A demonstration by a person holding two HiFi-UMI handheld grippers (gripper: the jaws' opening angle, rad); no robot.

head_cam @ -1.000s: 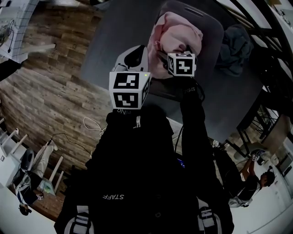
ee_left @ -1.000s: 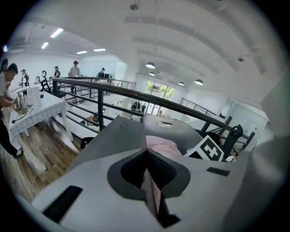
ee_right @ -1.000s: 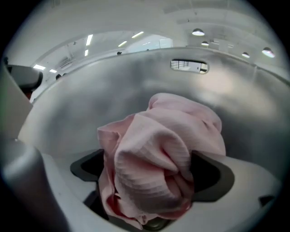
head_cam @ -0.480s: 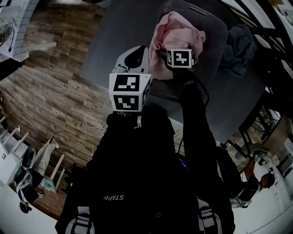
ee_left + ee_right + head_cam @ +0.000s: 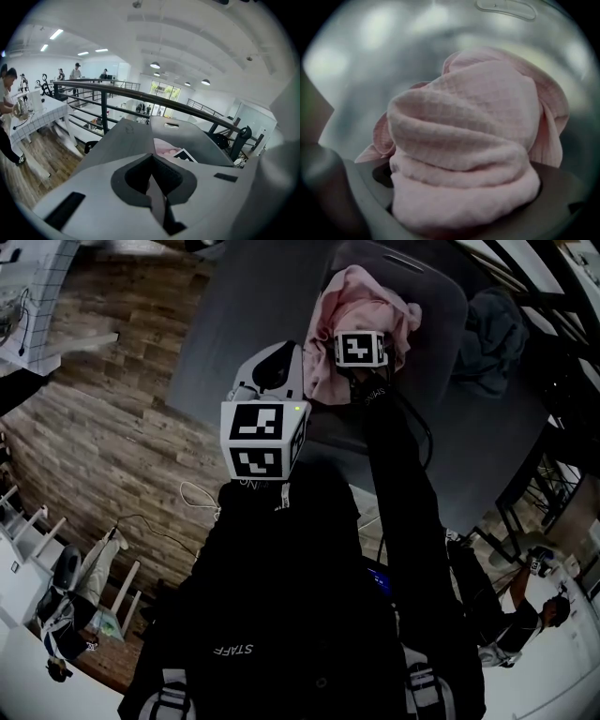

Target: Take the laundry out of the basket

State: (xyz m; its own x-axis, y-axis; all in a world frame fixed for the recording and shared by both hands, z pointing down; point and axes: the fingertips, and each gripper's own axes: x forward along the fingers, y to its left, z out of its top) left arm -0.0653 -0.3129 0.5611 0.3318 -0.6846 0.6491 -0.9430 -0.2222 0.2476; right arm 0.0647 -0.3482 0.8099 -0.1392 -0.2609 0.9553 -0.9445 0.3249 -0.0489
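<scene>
Currently, right gripper (image 5: 461, 213): fingers closed on a bunched pink cloth (image 5: 478, 122). The waffle-weave fabric bulges up and out between them and fills most of the right gripper view. Only the finger bases show, at 7 and 4 o'clock of the bundle.

Behind the cloth in that view: the smooth grey inner wall of the basket (image 5: 370, 56), with a handle slot (image 5: 505, 8) in its rim at 12 o'clock.

Head view: basket (image 5: 441, 306) sits at 1 o'clock of the frame on a dark grey table (image 5: 234, 324). The pink cloth (image 5: 361, 301) is over the basket's near side, with the right gripper's marker cube against its lower edge. Cannot tell whether the cloth's underside touches the basket.

Left gripper (image 5: 157, 192): fingers together, dark pads meeting along a thin seam, nothing between them. In the head view it is at 8 o'clock of the cloth, above the table edge and apart from the basket.

Other items: a crumpled blue-grey garment (image 5: 487, 329) lies on the table at 3 o'clock of the basket, just beside it. Wood-plank floor (image 5: 84, 446) at 9 o'clock of the frame.
</scene>
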